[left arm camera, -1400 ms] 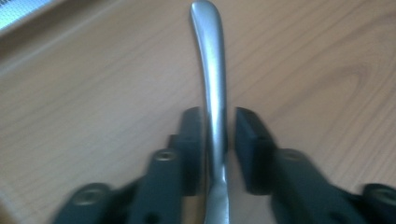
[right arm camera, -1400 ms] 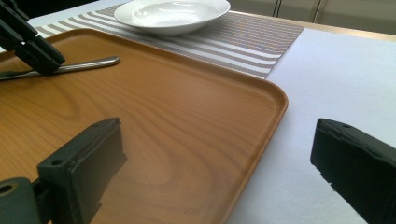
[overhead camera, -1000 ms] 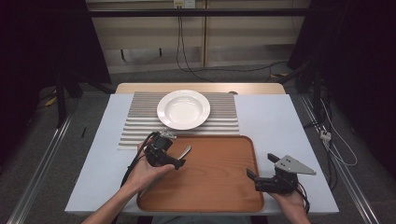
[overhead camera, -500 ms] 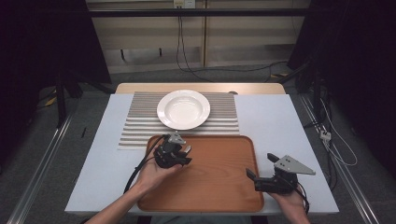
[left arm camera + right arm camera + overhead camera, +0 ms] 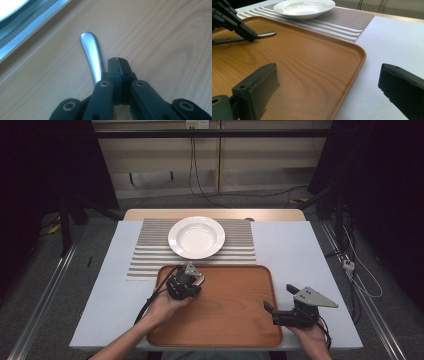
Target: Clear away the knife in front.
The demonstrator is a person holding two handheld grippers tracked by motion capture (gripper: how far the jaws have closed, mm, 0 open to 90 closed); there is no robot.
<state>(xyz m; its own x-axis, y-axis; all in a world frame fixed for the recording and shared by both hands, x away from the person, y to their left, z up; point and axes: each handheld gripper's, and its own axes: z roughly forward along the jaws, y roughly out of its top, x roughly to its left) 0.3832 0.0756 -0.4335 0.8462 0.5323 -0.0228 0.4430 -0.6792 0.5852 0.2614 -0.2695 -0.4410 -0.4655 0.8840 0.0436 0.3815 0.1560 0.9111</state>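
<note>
Your left tool [image 5: 117, 61] has just closed, jaws together beside the metal handle [image 5: 92, 53] on the tray [image 5: 240, 320], its other end hidden. Your right tool [image 5: 327, 82] gapes empty.

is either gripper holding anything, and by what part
Seemingly nothing. The left gripper has just closed pad to pad beside the metal handle, not on it; the right gripper is open, empty.
</note>
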